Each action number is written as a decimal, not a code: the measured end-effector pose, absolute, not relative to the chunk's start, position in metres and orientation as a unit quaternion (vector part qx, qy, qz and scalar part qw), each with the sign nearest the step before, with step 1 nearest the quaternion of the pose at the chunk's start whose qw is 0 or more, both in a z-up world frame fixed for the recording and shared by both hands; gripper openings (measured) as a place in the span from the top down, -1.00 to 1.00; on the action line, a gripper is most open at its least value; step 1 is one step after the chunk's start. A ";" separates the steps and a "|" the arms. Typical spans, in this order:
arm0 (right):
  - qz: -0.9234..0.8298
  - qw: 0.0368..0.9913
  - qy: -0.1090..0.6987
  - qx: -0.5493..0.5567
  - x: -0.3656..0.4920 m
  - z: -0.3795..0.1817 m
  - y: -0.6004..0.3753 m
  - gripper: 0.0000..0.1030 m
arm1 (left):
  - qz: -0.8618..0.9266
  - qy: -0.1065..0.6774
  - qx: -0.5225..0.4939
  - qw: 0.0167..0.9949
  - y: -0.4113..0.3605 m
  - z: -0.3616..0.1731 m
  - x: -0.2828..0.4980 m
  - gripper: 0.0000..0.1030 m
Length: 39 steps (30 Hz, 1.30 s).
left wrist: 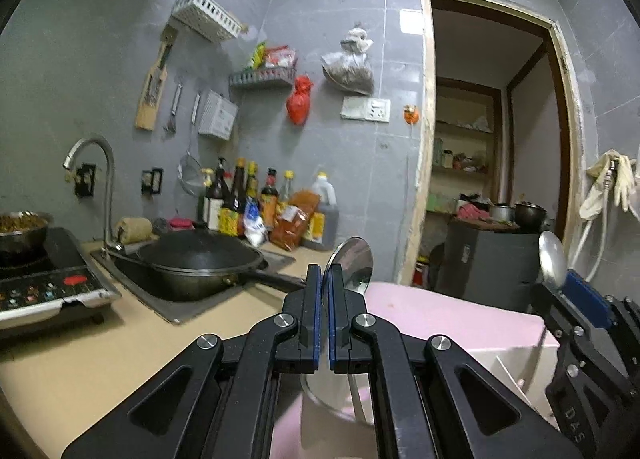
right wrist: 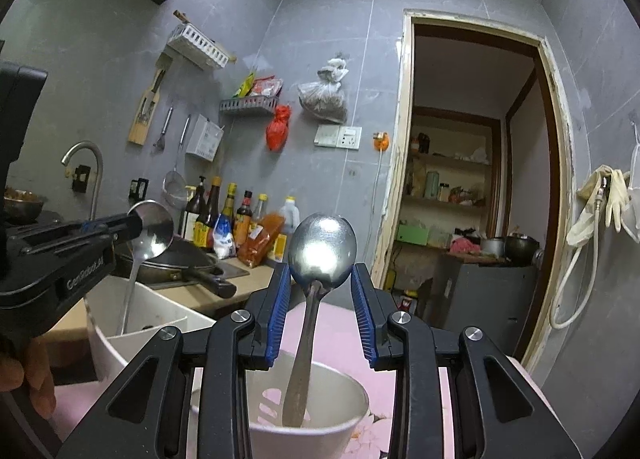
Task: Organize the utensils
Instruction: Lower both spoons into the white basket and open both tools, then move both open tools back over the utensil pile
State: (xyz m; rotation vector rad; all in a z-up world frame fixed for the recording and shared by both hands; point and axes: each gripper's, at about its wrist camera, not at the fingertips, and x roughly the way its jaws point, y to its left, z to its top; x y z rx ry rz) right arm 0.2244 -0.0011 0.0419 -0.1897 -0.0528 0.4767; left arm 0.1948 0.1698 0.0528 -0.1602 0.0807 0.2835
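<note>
My left gripper [left wrist: 324, 275] is shut on a steel spoon [left wrist: 352, 265], bowl end up; in the right wrist view that spoon [right wrist: 150, 229] has its handle reaching down into a white holder [right wrist: 120, 339]. My right gripper [right wrist: 320, 291] is open around a second steel spoon [right wrist: 322, 243], which stands upright between the blue pads [right wrist: 280, 299] without clear contact, handle down in a white round slotted cup [right wrist: 312, 411]. The right gripper [left wrist: 576, 299] with its spoon [left wrist: 552, 261] also shows in the left wrist view.
A pink cloth [left wrist: 440, 311] covers the surface under the holders. To the left are a sink with a black wok [left wrist: 200, 259], a faucet [left wrist: 96, 171], an induction cooker [left wrist: 48, 287] and sauce bottles [left wrist: 256, 203]. A doorway [left wrist: 492, 147] opens at right.
</note>
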 end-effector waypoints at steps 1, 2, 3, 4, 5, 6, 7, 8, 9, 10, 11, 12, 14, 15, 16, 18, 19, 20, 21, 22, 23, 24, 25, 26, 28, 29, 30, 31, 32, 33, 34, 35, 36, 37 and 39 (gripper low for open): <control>0.238 0.967 -0.023 -0.093 0.225 0.043 -0.002 0.37 | 0.128 0.046 -0.086 0.987 0.170 0.053 0.194 0.96; 0.240 0.966 -0.021 -0.091 0.224 0.043 -0.004 0.32 | 0.121 0.050 -0.089 0.987 0.170 0.053 0.193 0.95; 0.242 0.966 -0.019 -0.088 0.224 0.044 -0.006 0.23 | 0.109 0.057 -0.095 0.988 0.170 0.053 0.192 0.94; 0.247 0.965 -0.015 -0.085 0.223 0.046 -0.008 0.20 | 0.099 0.066 -0.101 0.988 0.170 0.053 0.192 0.92; 0.249 0.965 -0.012 -0.082 0.223 0.046 -0.010 0.19 | 0.087 0.073 -0.109 0.987 0.171 0.054 0.192 0.90; 0.252 0.965 -0.009 -0.079 0.222 0.048 -0.011 0.17 | 0.079 0.079 -0.118 0.987 0.173 0.055 0.191 0.89; 0.254 0.964 -0.008 -0.075 0.220 0.050 -0.014 0.16 | 0.074 0.081 -0.123 0.986 0.173 0.056 0.189 0.85; 0.254 0.964 -0.008 -0.073 0.219 0.051 -0.015 0.16 | 0.068 0.084 -0.126 0.986 0.173 0.058 0.188 0.73; 0.255 0.965 -0.010 -0.068 0.217 0.053 -0.018 0.15 | 0.063 0.087 -0.129 0.986 0.173 0.059 0.186 0.65; 0.255 0.965 -0.011 -0.064 0.215 0.056 -0.021 0.12 | 0.058 0.087 -0.132 0.986 0.172 0.061 0.184 0.53; 0.256 0.965 -0.011 -0.061 0.213 0.058 -0.024 0.09 | 0.055 0.086 -0.133 0.986 0.171 0.063 0.182 0.45; 0.257 0.965 -0.012 -0.057 0.211 0.062 -0.027 0.04 | 0.051 0.083 -0.133 0.986 0.170 0.066 0.180 0.42; 0.255 0.965 -0.015 -0.051 0.207 0.067 -0.035 -0.03 | 0.046 0.079 -0.128 0.988 0.164 0.072 0.175 0.37; 0.253 0.966 -0.017 -0.048 0.206 0.070 -0.038 -0.04 | 0.042 0.078 -0.126 0.988 0.163 0.074 0.173 0.37; 0.252 0.967 -0.019 -0.045 0.204 0.072 -0.042 -0.06 | 0.040 0.075 -0.125 0.988 0.160 0.076 0.171 0.35; 0.248 0.968 -0.023 -0.037 0.201 0.077 -0.051 -0.14 | 0.036 0.076 -0.130 0.988 0.158 0.078 0.170 0.33; 0.246 0.968 -0.024 -0.035 0.200 0.079 -0.054 -0.21 | 0.034 0.078 -0.134 0.987 0.158 0.080 0.170 0.31; 0.244 0.969 -0.025 -0.032 0.199 0.081 -0.059 -0.25 | 0.031 0.079 -0.138 0.987 0.157 0.081 0.169 0.27; 0.240 0.970 -0.027 -0.031 0.197 0.083 -0.064 -0.31 | 0.029 0.079 -0.140 0.987 0.155 0.083 0.167 0.23; 0.235 0.971 -0.029 -0.030 0.195 0.085 -0.069 -0.39 | 0.027 0.079 -0.139 0.987 0.153 0.084 0.166 0.14; 0.229 0.972 -0.032 -0.029 0.193 0.087 -0.075 -0.44 | 0.023 0.077 -0.138 0.987 0.149 0.086 0.163 0.00; 0.224 0.974 -0.034 -0.029 0.192 0.088 -0.080 -0.54 | 0.019 0.073 -0.137 0.988 0.144 0.089 0.160 -0.07; 0.216 0.975 -0.037 -0.030 0.190 0.088 -0.087 -0.63 | 0.016 0.070 -0.136 0.988 0.141 0.090 0.158 -0.19; 0.209 0.977 -0.038 -0.030 0.188 0.089 -0.092 -0.66 | 0.012 0.067 -0.135 0.989 0.135 0.092 0.154 -0.30; 0.194 0.980 -0.042 -0.032 0.183 0.088 -0.105 -0.82 | 0.003 0.065 -0.132 0.989 0.124 0.094 0.150 -0.46; 0.184 0.981 -0.044 -0.033 0.180 0.088 -0.112 -0.89 | 0.000 0.066 -0.128 0.990 0.117 0.094 0.149 -0.55; 0.177 0.983 -0.046 -0.033 0.177 0.087 -0.119 -0.97 | -0.003 0.067 -0.123 0.990 0.111 0.095 0.148 -0.58; 0.169 0.984 -0.048 -0.034 0.174 0.086 -0.126 -1.00 | -0.006 0.067 -0.117 0.991 0.104 0.095 0.147 -0.63; 0.163 0.985 -0.049 -0.035 0.172 0.085 -0.132 -1.00 | -0.008 0.065 -0.107 0.992 0.095 0.094 0.145 -0.67; 0.155 0.986 -0.049 -0.039 0.169 0.084 -0.139 -1.00 | -0.009 0.064 -0.099 0.993 0.088 0.093 0.144 -0.69; 0.149 0.987 -0.049 -0.042 0.167 0.083 -0.144 -1.00 | -0.011 0.063 -0.088 0.994 0.079 0.092 0.142 -0.74; 0.141 0.988 -0.048 -0.047 0.165 0.081 -0.151 -1.00 | -0.014 0.064 -0.082 0.994 0.073 0.090 0.142 -0.81; 0.137 0.988 -0.046 -0.049 0.163 0.080 -0.157 -1.00 | -0.019 0.066 -0.074 0.995 0.065 0.088 0.141 -0.84; 0.133 0.989 -0.044 -0.051 0.162 0.078 -0.162 -1.00 | -0.024 0.068 -0.068 0.995 0.058 0.086 0.140 -0.85; 0.123 0.990 -0.038 -0.055 0.159 0.074 -0.174 -1.00 | -0.040 0.077 -0.057 0.995 0.044 0.080 0.141 -0.86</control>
